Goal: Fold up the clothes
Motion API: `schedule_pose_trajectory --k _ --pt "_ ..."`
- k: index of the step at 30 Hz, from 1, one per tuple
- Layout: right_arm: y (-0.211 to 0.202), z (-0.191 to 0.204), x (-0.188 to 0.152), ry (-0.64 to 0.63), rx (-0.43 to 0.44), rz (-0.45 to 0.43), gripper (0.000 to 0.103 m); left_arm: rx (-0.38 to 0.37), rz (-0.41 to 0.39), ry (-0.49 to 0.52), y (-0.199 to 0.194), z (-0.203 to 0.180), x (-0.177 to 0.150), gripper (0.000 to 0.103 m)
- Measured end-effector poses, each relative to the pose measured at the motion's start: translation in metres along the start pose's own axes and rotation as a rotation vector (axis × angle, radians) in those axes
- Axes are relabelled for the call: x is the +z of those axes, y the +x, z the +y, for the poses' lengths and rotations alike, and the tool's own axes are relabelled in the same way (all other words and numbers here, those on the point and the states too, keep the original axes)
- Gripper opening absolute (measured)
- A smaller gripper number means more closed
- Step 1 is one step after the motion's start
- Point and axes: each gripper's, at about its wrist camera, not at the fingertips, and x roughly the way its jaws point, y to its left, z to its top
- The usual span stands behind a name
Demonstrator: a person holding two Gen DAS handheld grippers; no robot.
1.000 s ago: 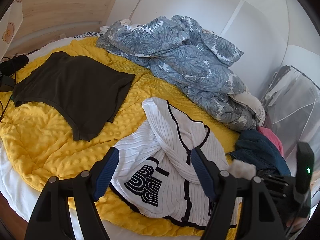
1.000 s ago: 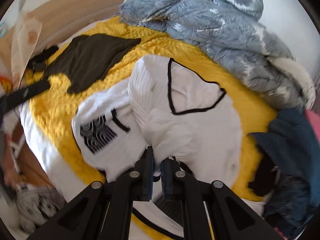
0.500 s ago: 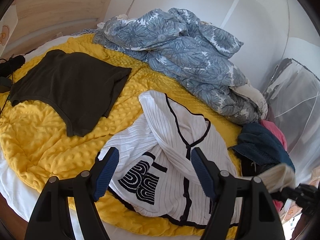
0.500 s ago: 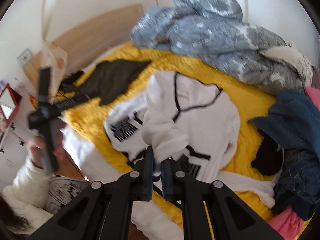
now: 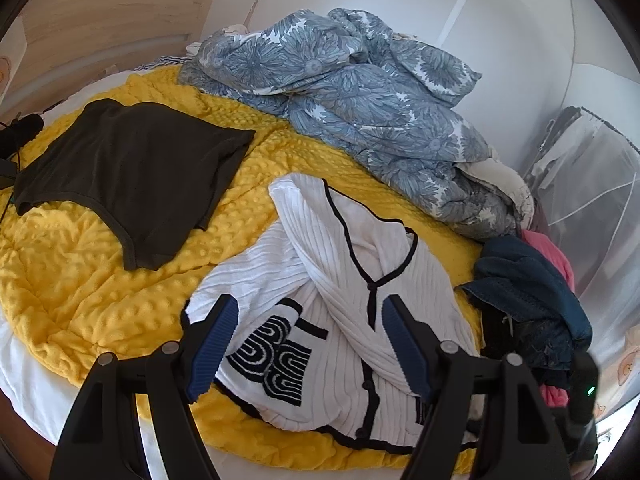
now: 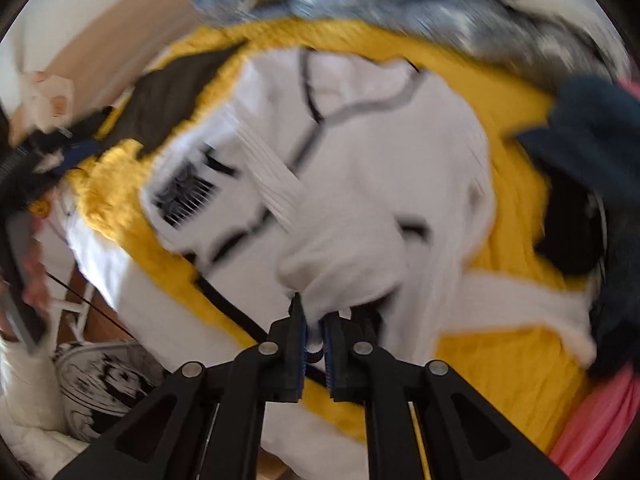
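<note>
A white ribbed knit cardigan with black trim and a black-and-white swirl patch (image 5: 320, 300) lies crumpled on a yellow bobbled blanket (image 5: 80, 280) that covers the bed, toward the near right of the blanket. One sleeve crosses over its front, and its V-shaped neckline faces the far side.

The left claw (image 5: 306, 340) hovers above the cardigan's near edge with its blue-padded fingers (image 5: 212, 340) spread wide, holding nothing. The swirl patch shows in the gap between them.

The right claw (image 6: 315, 344) is closed almost completely, and a bunch of the cardigan's white fabric (image 6: 344, 264) sits pinched between its blue pads (this view is heavily smeared by motion, so the exact part gripped is probably a sleeve end, though I cannot be sure). The cloth rises from the claw in a soft bundle.

To the far left on the blanket a dark olive-brown top (image 5: 128, 176) lies spread flat, well apart from the cardigan. A blue-grey floral quilt (image 5: 360, 92) is heaped along the far side against the white wall. At the right, just beside the cardigan, a pile holds a dark navy garment (image 5: 532, 292) and a pink one (image 5: 548, 252). A light wooden headboard (image 5: 112, 24) stands at the far left.
</note>
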Motion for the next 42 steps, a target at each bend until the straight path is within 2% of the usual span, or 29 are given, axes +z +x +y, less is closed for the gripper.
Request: schedule_pose_trajectory --k 1,3,5,7,9,14,17,20,33,42 --pt "-0.003 -0.010 -0.008 0.025 -0.008 -0.001 0.017 -0.002 0.001 0.000 0.001 -0.002 0.000 0.077" --pt "-0.008 -0.029 -0.025 0.076 -0.025 -0.004 0.041 -0.003 0.004 0.011 0.003 -0.010 -0.002 0.077" --pt "-0.014 -0.048 -0.042 0.126 -0.042 -0.006 0.048 -0.005 0.007 0.020 0.005 -0.016 -0.004 0.077" --pt "-0.022 -0.068 -0.058 0.182 -0.059 -0.020 0.051 -0.010 0.011 0.031 0.008 -0.025 -0.006 0.077" --pt "-0.041 -0.094 -0.073 0.262 -0.073 -0.082 0.054 -0.018 0.012 0.042 0.011 -0.033 -0.007 0.077" --pt "-0.070 -0.158 -0.102 0.502 -0.094 -0.213 0.054 -0.021 -0.017 0.130 0.013 -0.065 -0.014 0.077" --pt "-0.065 -0.185 -0.118 0.631 -0.058 -0.219 0.054 0.010 -0.032 0.215 0.017 -0.087 -0.020 0.077" --pt "-0.054 -0.203 -0.122 0.727 -0.029 -0.201 0.054 0.007 -0.022 0.267 0.022 -0.103 -0.026 0.077" --pt "-0.017 -0.221 -0.074 0.793 -0.220 -0.195 0.054 -0.009 -0.012 0.333 0.026 -0.120 -0.037 0.077" --pt "0.004 -0.232 -0.075 0.854 -0.191 -0.150 0.054 -0.016 -0.007 0.344 0.025 -0.119 -0.039 0.077"
